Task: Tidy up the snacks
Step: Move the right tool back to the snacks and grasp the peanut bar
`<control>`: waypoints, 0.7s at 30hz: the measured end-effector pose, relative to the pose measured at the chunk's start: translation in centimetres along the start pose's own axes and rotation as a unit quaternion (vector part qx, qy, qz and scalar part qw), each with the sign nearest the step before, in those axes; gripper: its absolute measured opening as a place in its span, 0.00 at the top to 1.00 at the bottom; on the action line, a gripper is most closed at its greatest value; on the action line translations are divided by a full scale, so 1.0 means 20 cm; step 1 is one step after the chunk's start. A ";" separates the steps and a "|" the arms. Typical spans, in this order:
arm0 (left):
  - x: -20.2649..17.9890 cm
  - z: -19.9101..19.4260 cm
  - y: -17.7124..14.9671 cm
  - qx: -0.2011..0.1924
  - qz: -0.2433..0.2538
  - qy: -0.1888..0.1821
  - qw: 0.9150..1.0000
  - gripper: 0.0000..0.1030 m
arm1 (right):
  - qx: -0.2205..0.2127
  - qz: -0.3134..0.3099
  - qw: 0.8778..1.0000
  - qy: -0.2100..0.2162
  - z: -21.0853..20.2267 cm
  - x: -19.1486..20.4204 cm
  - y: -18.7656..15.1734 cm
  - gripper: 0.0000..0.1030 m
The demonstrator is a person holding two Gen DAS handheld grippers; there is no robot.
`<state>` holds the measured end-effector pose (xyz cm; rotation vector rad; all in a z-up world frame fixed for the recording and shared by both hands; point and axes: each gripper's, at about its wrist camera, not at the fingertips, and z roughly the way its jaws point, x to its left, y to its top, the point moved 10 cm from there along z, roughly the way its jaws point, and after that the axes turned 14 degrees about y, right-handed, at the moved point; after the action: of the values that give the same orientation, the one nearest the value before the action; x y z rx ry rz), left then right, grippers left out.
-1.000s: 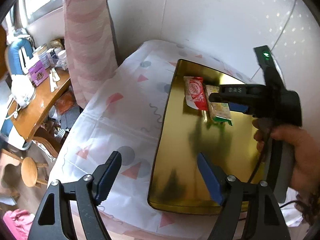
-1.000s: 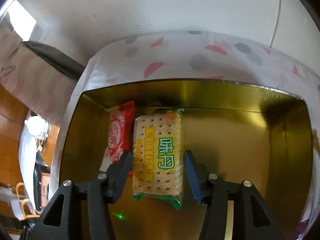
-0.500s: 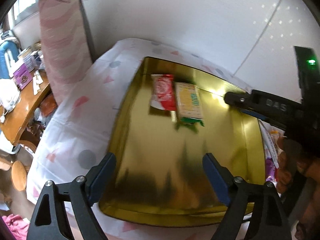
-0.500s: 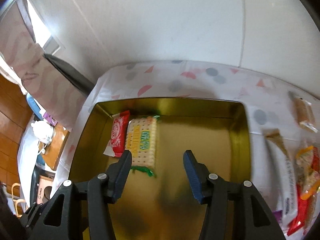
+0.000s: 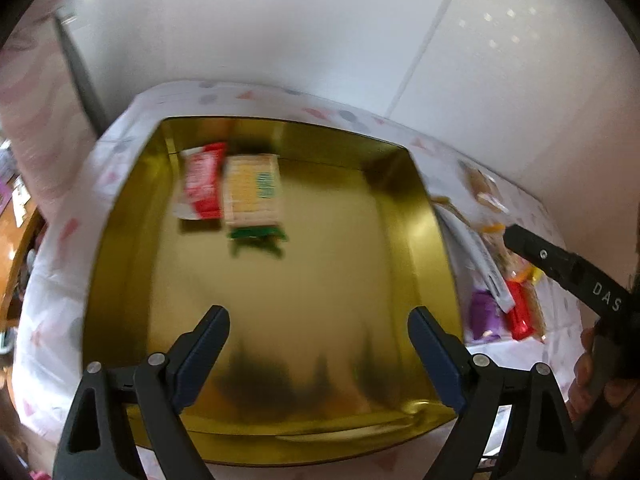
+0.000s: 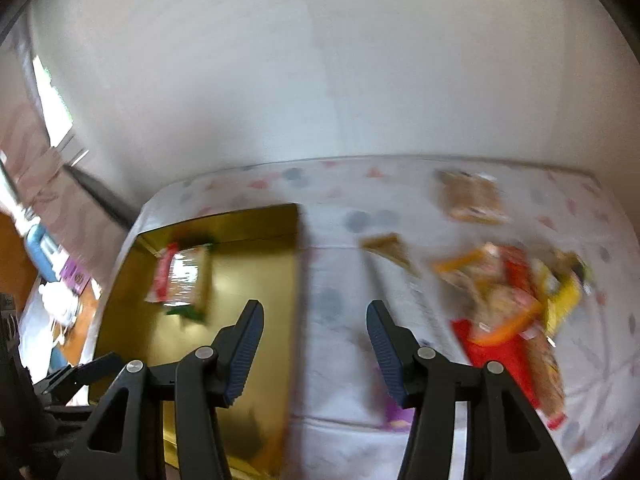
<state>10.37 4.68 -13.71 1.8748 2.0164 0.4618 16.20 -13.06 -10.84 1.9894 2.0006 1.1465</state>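
**Both jaws empty, loose snacks waiting off to the right**

Starting on the left: the left gripper (image 5: 316, 354) hangs over the gold tin (image 5: 120, 216), its jaws spread wide with nothing between them, having just been opening further. Ahead of those jaws and a touch left, two packets lie side by side at the tin's far end: a red wrapper (image 5: 202, 186) touching a cracker pack (image 5: 252, 190) with a green end seal. The rest of the tin floor is bare, so there is plenty of room.

Across to the right gripper (image 6: 314, 346): jaws moderately parted, holding nothing, pointed at the patterned tabletop (image 6: 340, 280) just beside the tin's right wall. Well right of its jaws lies the snack pile (image 6: 508, 300) (blurred, so the individual packs are hard to tell apart), with two brownish packets (image 6: 472, 200) farther ahead.

My read on handling: these are light, crinkly film packs, slippery and easily crushed, crackers above all. Best to take one across its narrow width near the middle, squeezing gently; grabbing a sealed end would likely let it swing or slide out.
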 end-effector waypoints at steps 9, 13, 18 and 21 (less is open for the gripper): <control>-0.30 -0.02 -0.03 -0.002 0.069 -0.029 0.997 0.11 | -0.015 0.101 0.994 -0.039 -0.20 -0.46 -0.18 0.47; -0.39 -0.03 -0.05 0.002 0.088 -0.035 0.995 0.11 | -0.010 0.130 0.989 -0.067 -0.26 -0.64 -0.28 0.47; -0.48 -0.06 -0.06 -0.003 0.112 -0.039 0.993 0.08 | -0.031 0.185 0.977 -0.101 -0.41 -0.92 -0.35 0.47; -0.53 -0.06 -0.08 -0.001 0.125 -0.040 0.991 0.08 | -0.021 0.195 0.975 -0.105 -0.43 -1.03 -0.36 0.47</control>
<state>9.04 -6.03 -12.98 2.1191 1.7375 0.4439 8.51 -34.29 -17.46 2.4350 1.5155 0.9737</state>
